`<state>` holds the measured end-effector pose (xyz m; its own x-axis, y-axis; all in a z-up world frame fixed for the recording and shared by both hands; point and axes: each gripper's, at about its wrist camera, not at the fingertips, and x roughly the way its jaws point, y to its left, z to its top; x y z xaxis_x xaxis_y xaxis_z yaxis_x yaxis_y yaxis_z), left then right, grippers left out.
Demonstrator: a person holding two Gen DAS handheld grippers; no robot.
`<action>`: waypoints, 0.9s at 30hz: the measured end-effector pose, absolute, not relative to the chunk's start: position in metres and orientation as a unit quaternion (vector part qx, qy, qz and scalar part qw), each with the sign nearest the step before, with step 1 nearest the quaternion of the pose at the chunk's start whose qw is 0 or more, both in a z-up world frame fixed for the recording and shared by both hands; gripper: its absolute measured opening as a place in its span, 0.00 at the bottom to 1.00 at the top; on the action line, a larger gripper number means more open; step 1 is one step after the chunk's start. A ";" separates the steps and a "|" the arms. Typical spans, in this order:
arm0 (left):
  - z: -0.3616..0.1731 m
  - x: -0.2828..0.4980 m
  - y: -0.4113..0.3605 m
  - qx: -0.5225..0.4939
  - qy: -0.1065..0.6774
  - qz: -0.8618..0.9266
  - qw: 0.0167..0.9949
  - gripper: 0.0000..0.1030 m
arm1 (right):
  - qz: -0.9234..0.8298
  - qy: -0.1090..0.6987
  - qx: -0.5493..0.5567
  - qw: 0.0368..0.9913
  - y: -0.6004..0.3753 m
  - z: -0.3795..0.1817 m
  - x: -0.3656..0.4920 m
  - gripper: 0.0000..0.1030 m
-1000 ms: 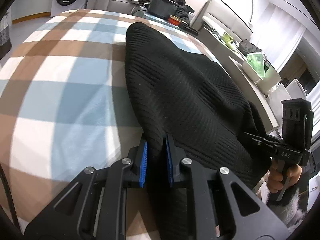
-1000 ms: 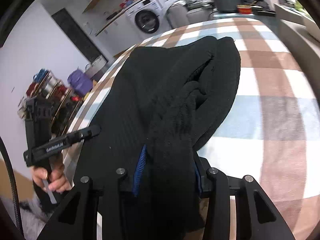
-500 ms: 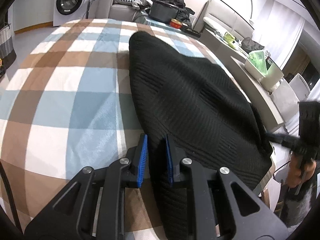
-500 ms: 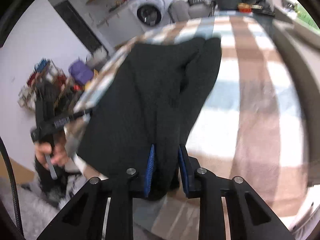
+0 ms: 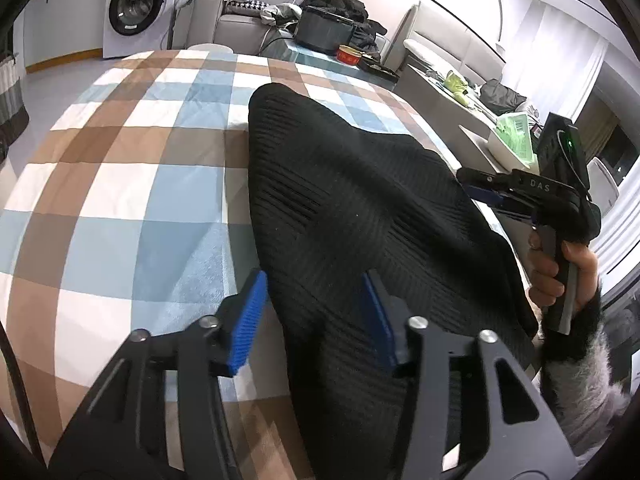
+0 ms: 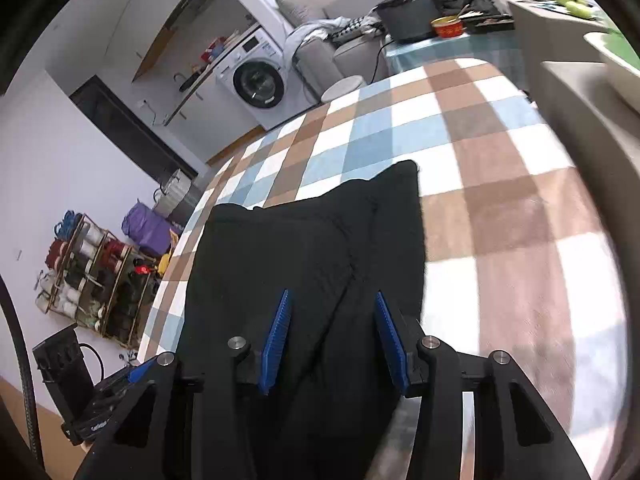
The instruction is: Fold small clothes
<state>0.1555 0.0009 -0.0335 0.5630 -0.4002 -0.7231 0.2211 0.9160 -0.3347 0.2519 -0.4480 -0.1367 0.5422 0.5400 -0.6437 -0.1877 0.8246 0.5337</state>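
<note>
A black ribbed knit garment (image 5: 352, 208) lies folded lengthwise on the checked blue, brown and white cover (image 5: 120, 184). It also shows in the right wrist view (image 6: 312, 248), with its near end hanging over the table edge. My left gripper (image 5: 316, 316) is open, its blue pads on either side of the garment's near end. My right gripper (image 6: 332, 340) is open above the garment's other near corner. It shows at the right in the left wrist view (image 5: 480, 190), held in a hand beside the garment.
A washing machine (image 5: 134, 4) and a sofa with clothes (image 5: 256, 12) stand beyond the table. A black bin (image 5: 326, 34) and a red bowl (image 5: 348, 54) sit on a far side table. A rack of shoes (image 6: 96, 280) stands on the floor at the left.
Both grippers were shut on the garment's near end. Both have opened and let it go, and the garment now lies flatter on the cover.
</note>
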 end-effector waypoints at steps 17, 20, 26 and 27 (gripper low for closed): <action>-0.028 0.151 -0.008 -0.095 0.426 -0.186 0.880 0.49 | 0.178 0.453 0.126 0.864 -0.423 -0.128 0.284 0.15; -0.029 0.151 -0.006 -0.101 0.427 -0.184 0.880 0.52 | 0.173 0.439 0.152 0.869 -0.439 -0.129 0.283 0.24; -0.036 0.155 -0.006 -0.104 0.439 -0.184 0.873 0.52 | 0.162 0.431 0.164 0.873 -0.446 -0.137 0.296 0.24; -0.037 0.155 -0.007 -0.103 0.440 -0.185 0.873 0.52 | 0.159 0.430 0.162 0.874 -0.445 -0.137 0.296 0.23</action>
